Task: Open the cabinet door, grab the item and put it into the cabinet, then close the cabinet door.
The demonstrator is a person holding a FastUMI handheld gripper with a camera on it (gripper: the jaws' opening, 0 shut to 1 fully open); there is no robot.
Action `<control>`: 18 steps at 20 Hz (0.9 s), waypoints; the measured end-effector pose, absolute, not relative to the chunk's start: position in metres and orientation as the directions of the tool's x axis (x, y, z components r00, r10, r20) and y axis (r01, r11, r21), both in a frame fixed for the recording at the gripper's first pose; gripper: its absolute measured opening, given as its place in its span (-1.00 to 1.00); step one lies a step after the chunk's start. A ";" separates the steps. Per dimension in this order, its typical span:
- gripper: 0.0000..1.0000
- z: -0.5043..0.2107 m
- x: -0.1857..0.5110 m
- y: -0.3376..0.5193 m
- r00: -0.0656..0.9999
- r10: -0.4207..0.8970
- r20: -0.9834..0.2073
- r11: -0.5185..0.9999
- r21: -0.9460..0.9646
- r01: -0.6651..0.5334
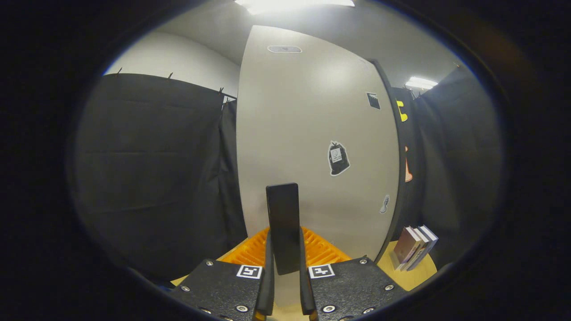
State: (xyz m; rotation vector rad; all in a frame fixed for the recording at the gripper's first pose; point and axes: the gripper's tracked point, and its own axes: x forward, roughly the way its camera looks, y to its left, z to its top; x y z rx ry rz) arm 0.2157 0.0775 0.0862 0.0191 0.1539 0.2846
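gripper (285, 267) | black textured plates; silver screws; two square black-and-white markers

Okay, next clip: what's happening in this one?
A person's handheld gripper has its jaws closed on a flat dark slab, held upright. Just beyond it lies an orange ridged rack, and behind that stands the pale cabinet door with a few stickers on it. Some books lean beside the cabinet on the wooden table.

Cabinet door (308, 133) smooth, faintly glossy; booth wall (147, 178) matt cloth; orange rack (319, 249) ribbed plastic; tabletop (415, 276) wood-look.
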 end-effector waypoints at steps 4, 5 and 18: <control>-0.53 0.089 0.206 0.063 0.957 0.251 -0.145 0.968 0.038 -0.248; -0.53 0.089 0.204 0.059 0.960 0.240 -0.143 0.971 0.038 -0.237; -0.66 0.096 0.182 -0.017 0.990 0.043 -0.131 0.998 -0.042 -0.049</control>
